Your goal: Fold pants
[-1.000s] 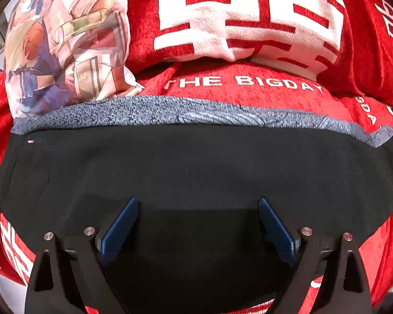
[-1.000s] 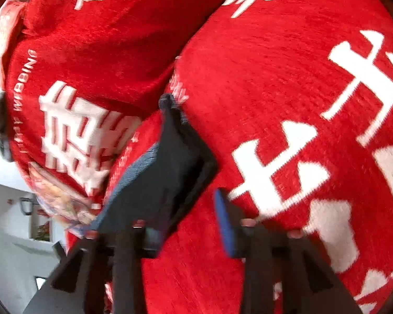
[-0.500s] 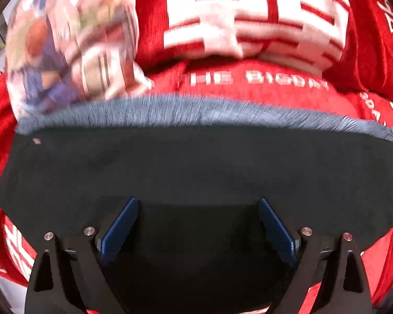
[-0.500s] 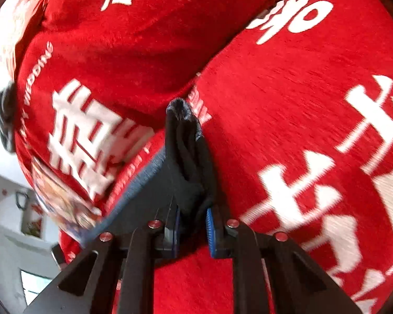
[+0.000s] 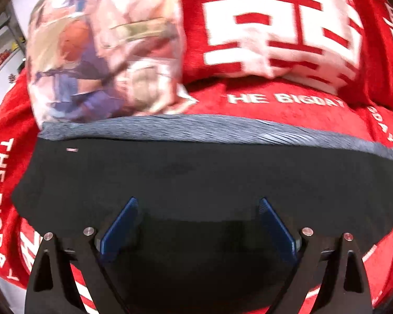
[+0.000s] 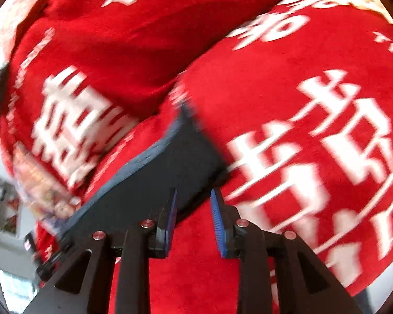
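**Pants flat under the left tool, right tool letting go**

The black pants (image 5: 196,178) lay spread on the red blanket (image 5: 275,110), their grey waistband (image 5: 196,128) at the far edge, just short of the printed pillow (image 5: 104,52). The left tool (image 5: 196,225) hung wide open above them, gripping nothing. The right tool (image 6: 192,222) had just been opening; the pants' corner lay just left of its gap, unpinched.

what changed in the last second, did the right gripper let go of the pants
Yes. The right gripper closed on the corner of the black pants half a second ago; its jaws have just been opening, and now only red blanket shows between its pads, the corner lying flat ahead. The left gripper stayed wide open over the pants, and the pillows stayed put.
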Demonstrator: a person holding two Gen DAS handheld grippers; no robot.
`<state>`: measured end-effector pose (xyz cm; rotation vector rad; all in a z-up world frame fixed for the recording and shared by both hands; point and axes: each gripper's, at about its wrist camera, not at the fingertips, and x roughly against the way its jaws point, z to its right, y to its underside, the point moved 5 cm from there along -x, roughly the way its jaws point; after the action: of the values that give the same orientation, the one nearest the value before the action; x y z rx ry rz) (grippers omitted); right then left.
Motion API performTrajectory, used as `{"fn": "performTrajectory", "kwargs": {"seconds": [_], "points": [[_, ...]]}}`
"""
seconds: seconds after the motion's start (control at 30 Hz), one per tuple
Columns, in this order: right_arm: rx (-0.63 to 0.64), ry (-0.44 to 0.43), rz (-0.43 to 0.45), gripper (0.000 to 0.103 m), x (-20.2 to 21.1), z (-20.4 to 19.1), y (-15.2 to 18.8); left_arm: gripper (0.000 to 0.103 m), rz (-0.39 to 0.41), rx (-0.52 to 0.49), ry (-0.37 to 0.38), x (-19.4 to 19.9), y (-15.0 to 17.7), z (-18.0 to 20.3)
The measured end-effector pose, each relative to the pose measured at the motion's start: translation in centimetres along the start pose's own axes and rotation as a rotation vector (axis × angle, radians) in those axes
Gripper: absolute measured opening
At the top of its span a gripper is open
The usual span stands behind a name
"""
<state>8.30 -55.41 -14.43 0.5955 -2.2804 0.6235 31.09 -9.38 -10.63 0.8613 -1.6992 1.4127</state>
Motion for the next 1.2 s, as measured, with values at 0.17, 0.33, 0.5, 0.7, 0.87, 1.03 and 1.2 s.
{"fn": "performTrajectory", "kwargs": {"seconds": [0.17, 0.33, 0.5, 0.7, 0.87, 1.03, 1.2], "points": [[0.189, -0.203, -0.226, 0.03, -5.8, -11.6, 6.1, 0.095, 0.0, 0.058, -0.058, -0.4, 0.0, -3.9], [0.212, -0.406, -0.431, 0.03, -9.9, -18.7, 11.9, 0.095, 0.004, 0.17, -0.101, -0.5, 1.0, -10.5], [0.193, -0.515, -0.618, 0.03, -14.6, -24.6, 18.6, 0.097, -0.067, 0.229, -0.103, -3.0, 3.3, -15.5], [0.14, -0.556, -0.732, 0.03, -18.9, -28.5, 23.7, 0.102, -0.026, 0.185, -0.036, -3.6, 4.0, -16.1], [0.118, -0.533, -0.689, 0.03, -20.7, -30.0, 23.9, 0.102, 0.035, 0.167, -0.023, -3.5, 4.6, -16.2], [-0.01, -0.515, -0.68, 0.032, -22.1, -30.1, 23.2, 0.102, 0.057, 0.166, -0.02, -3.2, 4.9, -16.0], [-0.027, -0.449, -0.65, 0.019, -22.1, -30.1, 23.0, 0.102, 0.058, 0.156, -0.013, -2.9, 4.9, -16.0]]}}
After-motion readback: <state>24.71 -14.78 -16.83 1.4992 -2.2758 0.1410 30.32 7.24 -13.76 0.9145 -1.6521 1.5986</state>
